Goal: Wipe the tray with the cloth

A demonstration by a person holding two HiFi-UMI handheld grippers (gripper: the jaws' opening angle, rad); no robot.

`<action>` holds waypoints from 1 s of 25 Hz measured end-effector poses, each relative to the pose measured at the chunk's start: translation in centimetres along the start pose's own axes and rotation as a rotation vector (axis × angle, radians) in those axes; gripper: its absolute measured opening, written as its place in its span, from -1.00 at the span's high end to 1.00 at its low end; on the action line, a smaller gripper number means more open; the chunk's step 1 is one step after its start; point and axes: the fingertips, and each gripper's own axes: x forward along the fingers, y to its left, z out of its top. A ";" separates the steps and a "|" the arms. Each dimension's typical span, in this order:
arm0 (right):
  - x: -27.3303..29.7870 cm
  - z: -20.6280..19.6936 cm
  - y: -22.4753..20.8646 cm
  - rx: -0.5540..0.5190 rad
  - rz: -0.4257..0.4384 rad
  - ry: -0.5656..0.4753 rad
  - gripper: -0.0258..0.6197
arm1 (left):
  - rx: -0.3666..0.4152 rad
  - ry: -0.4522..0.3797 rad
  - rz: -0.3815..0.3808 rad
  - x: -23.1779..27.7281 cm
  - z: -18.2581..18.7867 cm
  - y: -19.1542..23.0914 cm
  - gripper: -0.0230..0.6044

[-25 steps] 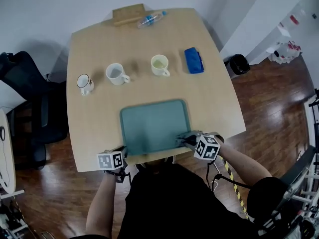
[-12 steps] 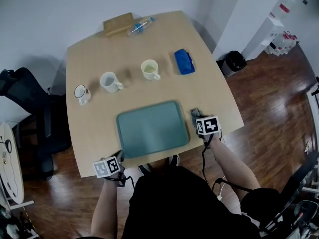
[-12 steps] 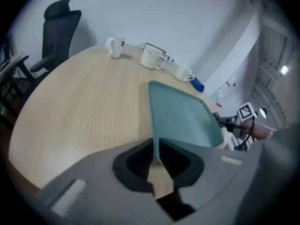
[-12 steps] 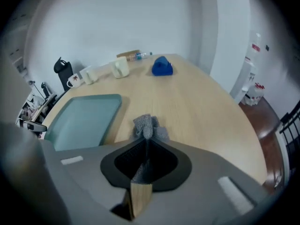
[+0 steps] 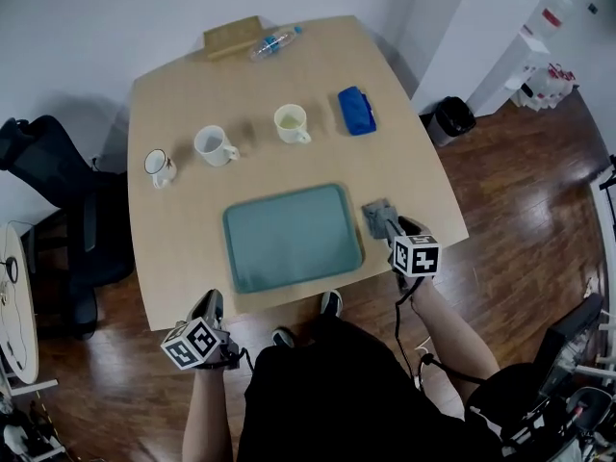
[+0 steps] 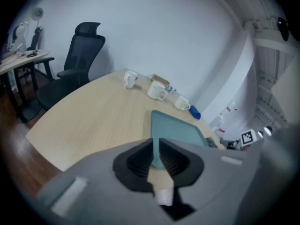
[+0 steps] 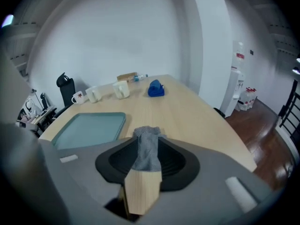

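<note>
Two grippers: both are pulling away from the tray's (image 5: 289, 241) near edge, where they were working a second ago.
Right gripper (image 5: 388, 227): it is now sitting right of the tray, over the near right part of the table (image 5: 188, 224). Its fingers are springing apart after a tight pinch, with the grey cloth (image 7: 146, 146) lying loose between them.
Cloth: it is resting bunched on the bare table just beside the tray's right rim, not on the tray.
Left gripper (image 5: 209, 308): it is hanging off the table's near edge, over the floor, with its fingers drawn almost together and nothing between them.
Tray: it is lying flat at the near middle of the table, with nothing standing on it.
Meaning: the cloth is likely being let go, so the wiping seems to be ending rather than starting.
</note>
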 end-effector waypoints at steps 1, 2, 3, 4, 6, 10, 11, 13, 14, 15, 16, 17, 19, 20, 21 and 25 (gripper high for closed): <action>-1.3 0.4 0.0 0.006 -0.004 -0.032 0.57 | 0.023 -0.014 -0.004 -0.5 0.1 -0.1 0.80; -2.6 0.9 0.3 0.011 0.002 -0.068 0.76 | 0.052 -0.026 -0.012 -0.9 0.2 -0.5 0.80; -4.1 1.4 0.9 0.016 0.020 -0.106 0.90 | 0.084 -0.035 -0.027 -1.3 0.2 -1.1 0.81; -5.7 1.8 1.9 0.020 0.044 -0.142 0.91 | 0.120 -0.041 -0.049 -1.8 0.1 -1.9 0.81; -9.1 2.1 4.7 0.039 0.102 -0.205 0.90 | 0.191 -0.056 -0.105 -3.2 0.1 -3.6 0.82; -14.7 1.1 11.7 0.072 0.186 -0.268 0.90 | 0.314 -0.107 -0.224 -6.9 -0.6 -6.5 0.83; -15.7 0.5 13.4 0.061 0.199 -0.267 0.90 | 0.335 -0.111 -0.252 -7.8 -1.3 -7.0 0.83; -17.6 -0.9 16.8 0.035 0.230 -0.259 0.90 | 0.360 -0.100 -0.297 -9.6 -3.2 -7.5 0.83; -18.5 -1.7 18.4 0.026 0.249 -0.254 0.90 | 0.370 -0.091 -0.310 -10.5 -4.3 -7.6 0.83; -19.3 -2.5 19.9 0.021 0.268 -0.249 0.90 | 0.381 -0.084 -0.317 -11.4 -5.2 -7.5 0.83; -20.2 -3.1 21.3 0.017 0.287 -0.248 0.90 | 0.392 -0.080 -0.321 -12.3 -5.8 -7.5 0.83; -21.0 -3.4 22.4 0.013 0.304 -0.251 0.90 | 0.403 -0.080 -0.325 -13.2 -6.3 -7.7 0.83; -22.3 -3.8 23.9 -0.013 0.331 -0.271 0.90 | 0.428 -0.095 -0.335 -14.6 -6.3 -8.6 0.83; -22.6 -3.8 24.4 -0.032 0.345 -0.284 0.90 | 0.442 -0.110 -0.337 -15.2 -6.0 -9.1 0.83; -22.8 -3.9 24.9 -0.048 0.360 -0.294 0.90 | 0.453 -0.131 -0.336 -15.6 -5.5 -9.6 0.83; -23.4 -3.8 26.5 -0.087 0.441 -0.318 0.90 | 0.465 -0.215 -0.301 -16.5 -3.8 -11.7 0.86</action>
